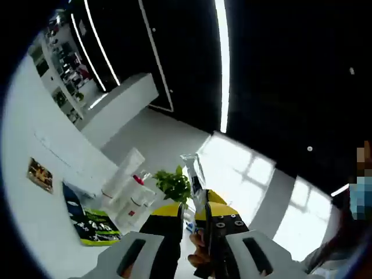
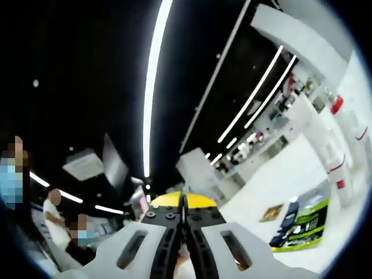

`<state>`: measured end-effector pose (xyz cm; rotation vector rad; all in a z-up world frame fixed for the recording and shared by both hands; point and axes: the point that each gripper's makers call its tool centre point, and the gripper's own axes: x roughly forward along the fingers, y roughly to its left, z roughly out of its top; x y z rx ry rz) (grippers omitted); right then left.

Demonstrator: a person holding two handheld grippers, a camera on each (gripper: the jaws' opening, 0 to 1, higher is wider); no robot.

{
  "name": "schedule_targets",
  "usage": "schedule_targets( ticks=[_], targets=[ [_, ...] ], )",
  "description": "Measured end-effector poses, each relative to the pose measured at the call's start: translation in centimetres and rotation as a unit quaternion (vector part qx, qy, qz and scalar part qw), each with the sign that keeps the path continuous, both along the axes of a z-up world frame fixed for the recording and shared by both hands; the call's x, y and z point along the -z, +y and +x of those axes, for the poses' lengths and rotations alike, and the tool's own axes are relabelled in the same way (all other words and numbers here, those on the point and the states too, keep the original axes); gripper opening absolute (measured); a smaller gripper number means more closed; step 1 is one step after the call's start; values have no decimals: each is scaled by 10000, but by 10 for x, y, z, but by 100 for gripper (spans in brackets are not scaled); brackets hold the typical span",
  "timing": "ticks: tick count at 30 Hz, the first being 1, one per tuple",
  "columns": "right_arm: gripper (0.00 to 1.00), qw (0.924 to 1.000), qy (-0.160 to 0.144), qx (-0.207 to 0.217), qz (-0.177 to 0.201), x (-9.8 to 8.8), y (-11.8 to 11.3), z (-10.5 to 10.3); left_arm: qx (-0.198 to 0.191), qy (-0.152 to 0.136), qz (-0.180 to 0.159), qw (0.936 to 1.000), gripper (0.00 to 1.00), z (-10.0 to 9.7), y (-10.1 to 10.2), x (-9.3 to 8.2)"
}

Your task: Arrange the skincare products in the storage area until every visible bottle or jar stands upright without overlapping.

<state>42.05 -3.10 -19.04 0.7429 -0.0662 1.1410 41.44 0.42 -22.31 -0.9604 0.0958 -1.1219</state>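
A clear bottle [image 1: 193, 171] with a dark label sticks up between the yellow-tipped jaws of my left gripper [image 1: 192, 209], which is shut on it and holds it tilted in the air. A person's fingers [image 1: 199, 251] show low between those jaws. Beyond the bottle, white tubes and bottles with red caps [image 1: 129, 185] stand in a group on the white surface. The same white bottles with red caps [image 2: 336, 135] are at the right edge of the right gripper view. My right gripper [image 2: 183, 204] is shut with nothing in it and is raised away from them.
A small green plant [image 1: 174, 185] stands beside the white bottles. A green and black box [image 1: 88, 222] [image 2: 302, 225] lies on the white surface [image 1: 35, 232]. White shelves with goods [image 1: 70, 75] run along the back. People [image 2: 53, 221] stand at the left.
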Motion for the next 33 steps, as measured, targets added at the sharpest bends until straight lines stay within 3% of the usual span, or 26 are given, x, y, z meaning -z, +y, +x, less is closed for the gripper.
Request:
schedule_targets(
  ticks=[3, 8, 11, 15, 22, 26, 28, 30, 33],
  targets=[
    [0, 10000, 27, 37, -12, 2, 1, 1, 25, -66, -18, 10000, 14, 0, 0, 2],
    [0, 9998, 182, -26, -22, 12, 7, 1, 28, -41, -121, 9999, 3, 0, 4, -2],
    [0, 9996, 248, -112, -94, 16, 10, -1, 12, -82, 61, 9999, 3, -1, 5, 0],
    [0, 9974, 61, -30, -717, 31, 19, -4, -117, -82, 191, 9997, 2, 3, 10, 3],
    [0, 9886, -219, 162, -1480, 49, 34, -7, -207, 262, 67, 9994, 1, 11, 15, 9],
    [1, 9805, -348, 391, -1893, 61, 36, -2, -322, 465, 316, 9979, 1, 17, 20, 17],
    [0, 9741, -348, 640, -2142, 68, 31, 4, -561, 507, 440, 9962, 1, 23, 27, 20],
    [0, 9720, -387, 798, -2175, 69, 26, 9, -813, 724, 438, 9931, 1, 31, 36, 26],
    [0, 9757, -281, 868, -1992, 66, 20, 15, -890, 1283, 549, 9862, 1, 41, 37, 50]
  ],
)
